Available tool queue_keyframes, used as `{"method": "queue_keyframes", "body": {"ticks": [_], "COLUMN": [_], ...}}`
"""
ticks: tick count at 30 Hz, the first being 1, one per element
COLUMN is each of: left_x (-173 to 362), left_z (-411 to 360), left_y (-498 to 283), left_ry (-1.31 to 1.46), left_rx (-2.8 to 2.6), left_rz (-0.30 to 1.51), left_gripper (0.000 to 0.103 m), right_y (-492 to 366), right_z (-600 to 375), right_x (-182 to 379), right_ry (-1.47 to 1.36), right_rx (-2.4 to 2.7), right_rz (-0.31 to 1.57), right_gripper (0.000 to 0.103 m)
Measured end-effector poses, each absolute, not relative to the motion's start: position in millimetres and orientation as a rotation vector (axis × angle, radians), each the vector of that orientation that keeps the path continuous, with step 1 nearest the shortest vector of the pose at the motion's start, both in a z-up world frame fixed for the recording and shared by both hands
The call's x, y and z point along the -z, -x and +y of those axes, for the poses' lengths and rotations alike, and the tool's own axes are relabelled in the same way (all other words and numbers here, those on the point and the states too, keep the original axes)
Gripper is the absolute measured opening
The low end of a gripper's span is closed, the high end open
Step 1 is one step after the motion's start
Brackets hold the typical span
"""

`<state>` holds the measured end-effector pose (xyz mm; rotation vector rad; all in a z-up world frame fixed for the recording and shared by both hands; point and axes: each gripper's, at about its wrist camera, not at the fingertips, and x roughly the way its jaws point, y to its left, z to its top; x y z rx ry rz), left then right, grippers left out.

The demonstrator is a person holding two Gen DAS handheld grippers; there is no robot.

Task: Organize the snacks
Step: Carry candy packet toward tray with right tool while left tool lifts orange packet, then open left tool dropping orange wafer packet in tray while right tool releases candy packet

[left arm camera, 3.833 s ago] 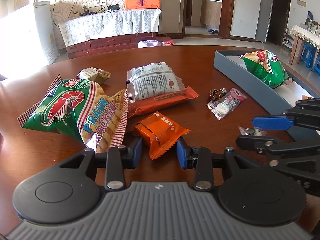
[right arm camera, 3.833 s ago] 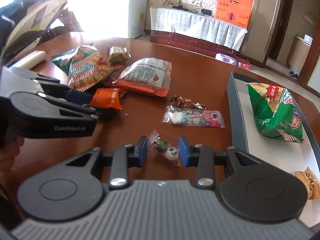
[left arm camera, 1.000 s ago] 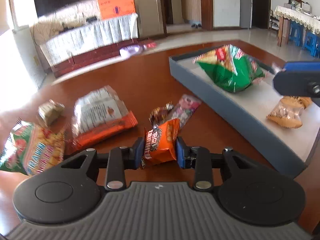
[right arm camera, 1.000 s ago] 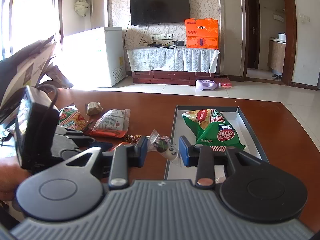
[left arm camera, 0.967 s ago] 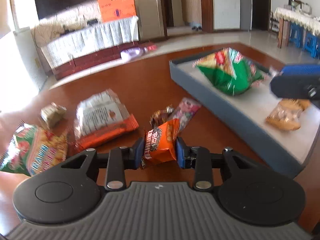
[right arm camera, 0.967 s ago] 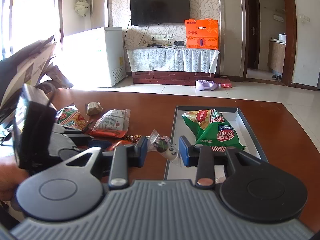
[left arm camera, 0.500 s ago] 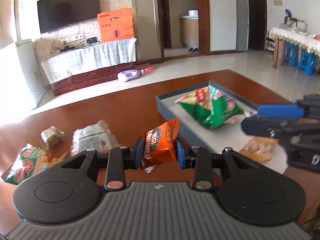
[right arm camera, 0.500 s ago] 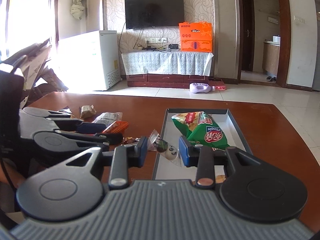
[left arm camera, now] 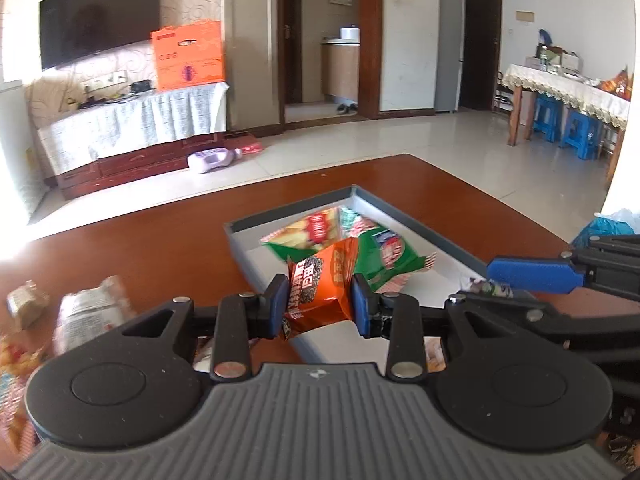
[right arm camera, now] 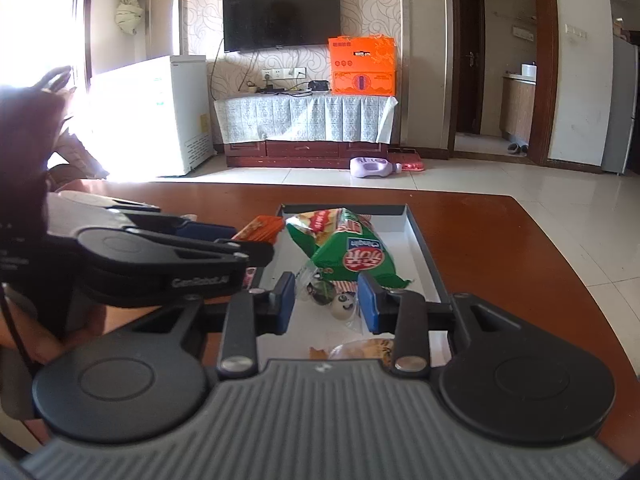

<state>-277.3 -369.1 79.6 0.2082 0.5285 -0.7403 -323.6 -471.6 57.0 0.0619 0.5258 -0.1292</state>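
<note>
My left gripper [left arm camera: 320,305] is shut on an orange snack packet [left arm camera: 320,285], held above the near left edge of the grey tray [left arm camera: 276,220]. My right gripper [right arm camera: 327,302] is shut on a small clear candy bag [right arm camera: 332,294] with round sweets, held over the tray [right arm camera: 422,248]. Inside the tray lie a green chip bag [right arm camera: 348,250] and a pale cracker packet [right arm camera: 360,350] at its near end. The right gripper shows at the right of the left wrist view [left arm camera: 492,280], and the left gripper [right arm camera: 244,240] sits to the left in the right wrist view.
Several snacks remain on the brown table at the left: a clear-and-orange packet [left arm camera: 90,312], a small tan packet [left arm camera: 26,304] and a blurred green bag [left arm camera: 12,364]. The table's far edge [left arm camera: 280,176] drops to a tiled floor. A person's hand [right arm camera: 24,340] holds the left gripper.
Both grippers have carried their packets toward the tray. The left gripper rose and swung right, so the tray now lies straight ahead of it; the loose snacks slid to the left edge.
</note>
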Motion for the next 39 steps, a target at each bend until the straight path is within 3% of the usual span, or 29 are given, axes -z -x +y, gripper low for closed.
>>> {"method": "queue_keyframes", "body": {"ticks": [22, 27, 39], "left_x": [-53, -57, -68], "left_z": [-443, -437, -411], "left_y": [229, 238, 278], "left_ry": [-0.184, -0.223, -0.281], "left_rx": [0.764, 0.767, 0.769], "left_rz": [0.536, 0.508, 0.472], "left_gripper": [0.042, 0.057, 0.065], "right_y": [300, 300, 287], "right_z": [-479, -478, -459], "right_x": [-34, -31, -19], "right_ry": [-0.062, -0.058, 0.157], "right_rx": [0.138, 0.165, 0.234], "right_rz": [0.618, 0.6, 0.589], "right_gripper": [0.037, 0.037, 0.038]}}
